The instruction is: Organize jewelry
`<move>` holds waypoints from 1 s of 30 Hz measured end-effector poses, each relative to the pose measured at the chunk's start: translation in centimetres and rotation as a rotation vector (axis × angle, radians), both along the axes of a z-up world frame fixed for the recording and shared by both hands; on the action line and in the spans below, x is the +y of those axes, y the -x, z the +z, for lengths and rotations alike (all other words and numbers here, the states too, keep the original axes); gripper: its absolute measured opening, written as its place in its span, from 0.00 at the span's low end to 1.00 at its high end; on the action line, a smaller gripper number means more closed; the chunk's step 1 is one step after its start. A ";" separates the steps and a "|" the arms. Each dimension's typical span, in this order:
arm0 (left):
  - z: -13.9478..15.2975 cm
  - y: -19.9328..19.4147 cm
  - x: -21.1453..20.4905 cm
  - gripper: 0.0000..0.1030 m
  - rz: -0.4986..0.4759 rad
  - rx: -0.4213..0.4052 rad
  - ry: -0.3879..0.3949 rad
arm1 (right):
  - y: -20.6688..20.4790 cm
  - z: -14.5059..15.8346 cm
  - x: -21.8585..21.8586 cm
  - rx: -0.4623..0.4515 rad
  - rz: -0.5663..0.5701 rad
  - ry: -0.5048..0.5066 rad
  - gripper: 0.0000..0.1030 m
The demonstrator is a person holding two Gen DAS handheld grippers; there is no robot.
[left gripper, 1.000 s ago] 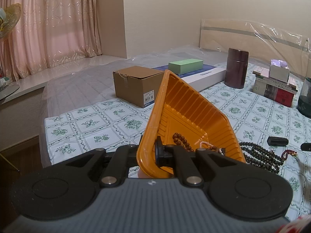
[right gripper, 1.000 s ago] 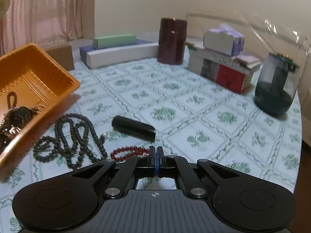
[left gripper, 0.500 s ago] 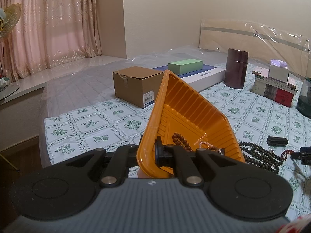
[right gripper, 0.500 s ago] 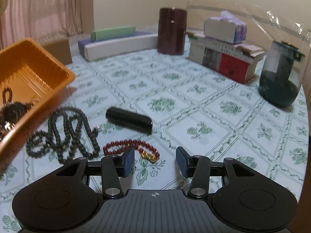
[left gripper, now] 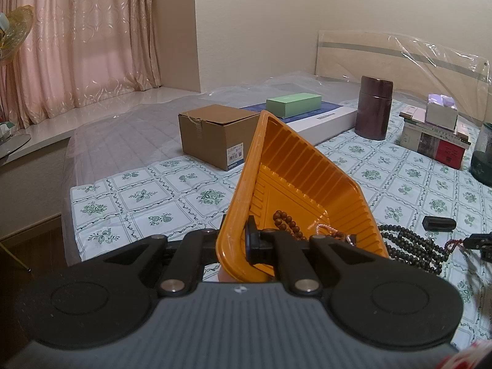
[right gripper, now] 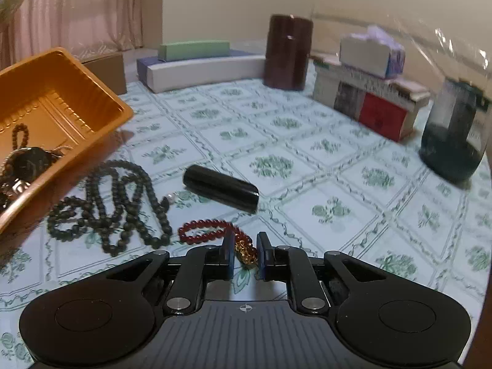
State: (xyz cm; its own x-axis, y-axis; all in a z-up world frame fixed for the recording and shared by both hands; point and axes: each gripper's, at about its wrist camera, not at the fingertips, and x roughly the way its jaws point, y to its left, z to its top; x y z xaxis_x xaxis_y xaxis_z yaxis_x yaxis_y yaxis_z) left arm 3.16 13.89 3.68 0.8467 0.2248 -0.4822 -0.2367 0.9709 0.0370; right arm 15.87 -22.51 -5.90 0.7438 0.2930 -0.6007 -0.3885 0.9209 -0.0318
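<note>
while the left gripper (left gripper: 238, 243) is pinching the orange tray (left gripper: 295, 181) rim, the right gripper (right gripper: 245, 253), jaws just closing, is straddling the red bracelet (right gripper: 209, 230) at six o'clock; pickup seems imminent.

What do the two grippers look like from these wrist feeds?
Both look alike: a grey ribbed body with a small crosshair mark, two round black discs at the sides, and black linkage arms with silver pivot pins. The right gripper has blue finger pads; the left gripper shows black ones. No cables or sleeves are visible.
</note>
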 end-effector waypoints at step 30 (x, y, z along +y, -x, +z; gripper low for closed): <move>0.0 -0.2 -0.2 0.06 0.004 -0.001 0.005 | 2.7 11.4 1.1 -0.203 0.094 -0.100 0.04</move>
